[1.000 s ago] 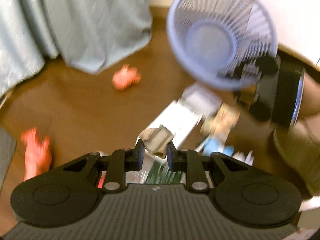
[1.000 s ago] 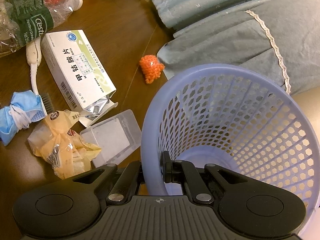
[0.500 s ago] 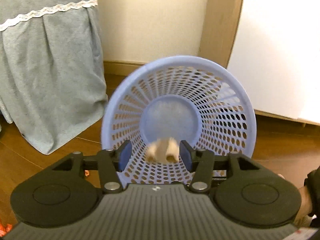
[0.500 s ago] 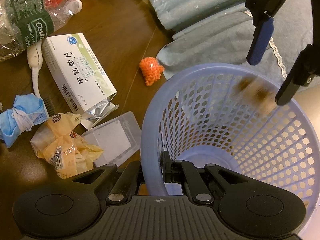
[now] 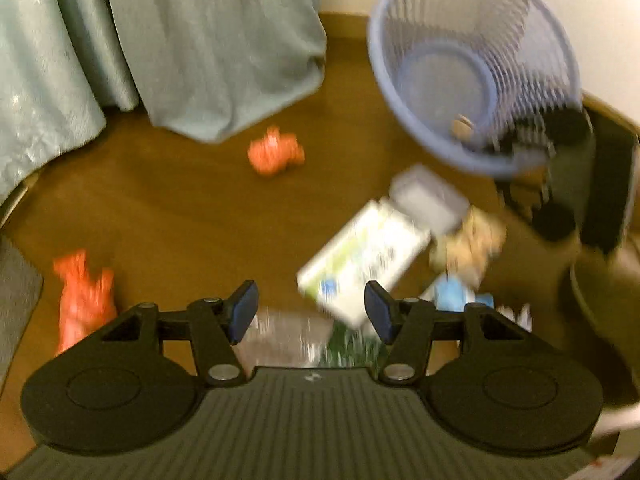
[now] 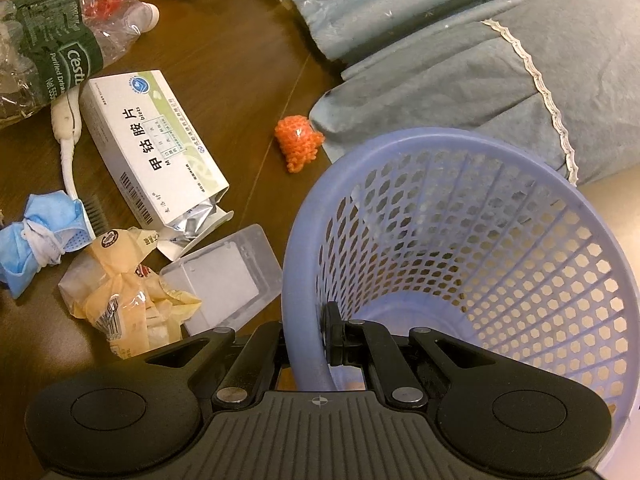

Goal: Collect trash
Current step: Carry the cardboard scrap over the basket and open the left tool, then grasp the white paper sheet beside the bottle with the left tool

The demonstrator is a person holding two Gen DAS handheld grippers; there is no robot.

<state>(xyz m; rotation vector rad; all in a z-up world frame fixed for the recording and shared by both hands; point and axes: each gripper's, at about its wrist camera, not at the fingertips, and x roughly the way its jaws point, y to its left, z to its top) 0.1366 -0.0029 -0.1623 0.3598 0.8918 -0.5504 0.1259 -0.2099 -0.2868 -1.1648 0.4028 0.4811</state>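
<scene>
Brown scrap [image 5: 462,126] is now lying in the basket [image 5: 404,80]; left gripper [image 5: 311,310], jaws just opened and empty, is hovering over remaining litter; right gripper [image 6: 308,346] is clamping the rim.

Bare floor [image 5: 168,216] between orange scraps [image 5: 276,156]; litter crowded beside the basket [image 6: 460,240].

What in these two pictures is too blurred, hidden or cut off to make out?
- Left wrist view: motion blur smears the white box print and the small scrap in the basket.
- Right wrist view: the right gripper hides the basket's floor; the left edge crops the plastic bottle.
</scene>
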